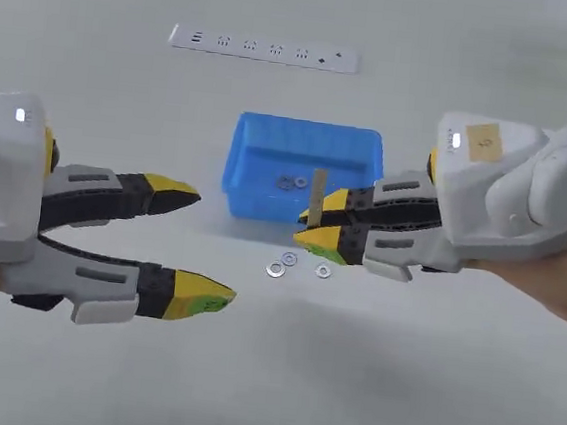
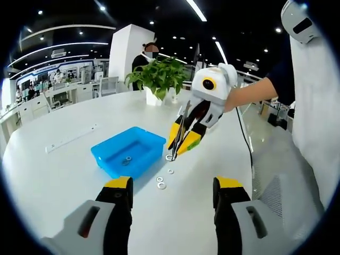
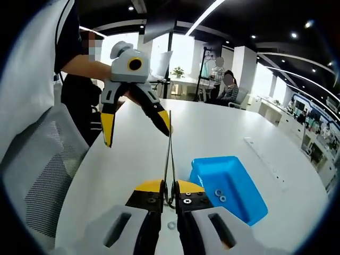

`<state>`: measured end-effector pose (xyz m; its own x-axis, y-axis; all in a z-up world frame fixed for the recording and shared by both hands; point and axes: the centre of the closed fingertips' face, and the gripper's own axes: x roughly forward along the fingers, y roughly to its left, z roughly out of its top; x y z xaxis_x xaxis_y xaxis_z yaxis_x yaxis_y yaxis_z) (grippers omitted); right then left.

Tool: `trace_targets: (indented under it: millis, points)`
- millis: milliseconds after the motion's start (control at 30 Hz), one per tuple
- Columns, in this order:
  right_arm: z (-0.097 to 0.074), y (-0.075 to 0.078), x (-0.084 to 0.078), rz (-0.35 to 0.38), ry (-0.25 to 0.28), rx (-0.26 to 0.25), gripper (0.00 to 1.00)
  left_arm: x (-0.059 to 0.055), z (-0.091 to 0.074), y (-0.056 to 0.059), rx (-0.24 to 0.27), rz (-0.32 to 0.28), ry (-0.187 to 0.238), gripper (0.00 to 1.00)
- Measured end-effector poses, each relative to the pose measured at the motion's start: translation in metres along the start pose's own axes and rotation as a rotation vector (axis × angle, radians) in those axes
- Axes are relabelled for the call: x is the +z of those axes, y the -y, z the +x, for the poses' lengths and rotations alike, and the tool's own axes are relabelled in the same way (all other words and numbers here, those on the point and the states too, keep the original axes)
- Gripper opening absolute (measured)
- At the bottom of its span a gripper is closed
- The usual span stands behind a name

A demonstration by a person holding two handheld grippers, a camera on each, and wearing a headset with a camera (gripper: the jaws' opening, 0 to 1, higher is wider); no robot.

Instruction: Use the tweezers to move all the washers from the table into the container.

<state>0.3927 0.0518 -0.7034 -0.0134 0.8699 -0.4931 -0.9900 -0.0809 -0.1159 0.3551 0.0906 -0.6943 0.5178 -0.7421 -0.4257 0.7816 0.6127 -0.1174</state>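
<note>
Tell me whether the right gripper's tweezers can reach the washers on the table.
Probably yes: the right gripper, shut on the tweezers, hangs close over the washers, with nothing between.

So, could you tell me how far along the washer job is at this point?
Done: two washers lie in the blue container. In hand: the right gripper is shut on the tweezers, with their tips down by the loose washers; the left gripper is open, holding nothing. Left: at least three loose washers on the table.
</note>
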Motion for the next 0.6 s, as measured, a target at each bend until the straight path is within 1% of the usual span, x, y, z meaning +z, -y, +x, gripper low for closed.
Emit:
trace_targets:
  millis: [67, 167, 233, 300, 367, 400, 433, 467, 500, 600]
  points:
    - [-0.002, 0.003, 0.004, -0.009, 0.005, -0.008, 0.09, 0.001, -0.003, 0.003, -0.007, 0.000, 0.012, 0.69]
    - [-0.005, 0.011, 0.014, -0.006, 0.020, -0.028, 0.09, -0.001, -0.006, 0.003, 0.001, 0.014, 0.010, 0.74]
    - [-0.008, 0.019, 0.021, 0.000, 0.037, -0.043, 0.09, -0.003, -0.007, 0.003, 0.005, 0.010, 0.013, 0.75]
    - [-0.010, 0.026, 0.027, -0.007, 0.044, -0.051, 0.09, -0.006, -0.008, 0.002, 0.013, -0.005, 0.018, 0.78]
    - [-0.012, 0.036, 0.033, -0.019, 0.049, -0.066, 0.09, -0.010, -0.009, 0.001, 0.027, -0.008, 0.013, 0.83]
    - [-0.013, 0.044, 0.035, -0.025, 0.050, -0.075, 0.09, -0.012, -0.009, 0.000, 0.033, -0.010, 0.009, 0.84]
    - [-0.013, 0.047, 0.036, -0.027, 0.052, -0.079, 0.09, -0.013, -0.010, 0.000, 0.035, -0.011, 0.010, 0.85]
    - [-0.012, 0.055, 0.037, -0.029, 0.058, -0.087, 0.09, -0.013, -0.011, 0.000, 0.037, -0.012, 0.010, 0.85]
    - [-0.011, 0.064, 0.037, -0.026, 0.058, -0.097, 0.09, -0.013, -0.012, 0.000, 0.044, -0.012, 0.012, 0.85]
    - [-0.004, 0.082, 0.033, -0.011, 0.056, -0.117, 0.09, -0.012, -0.018, -0.001, 0.058, -0.011, 0.017, 0.85]
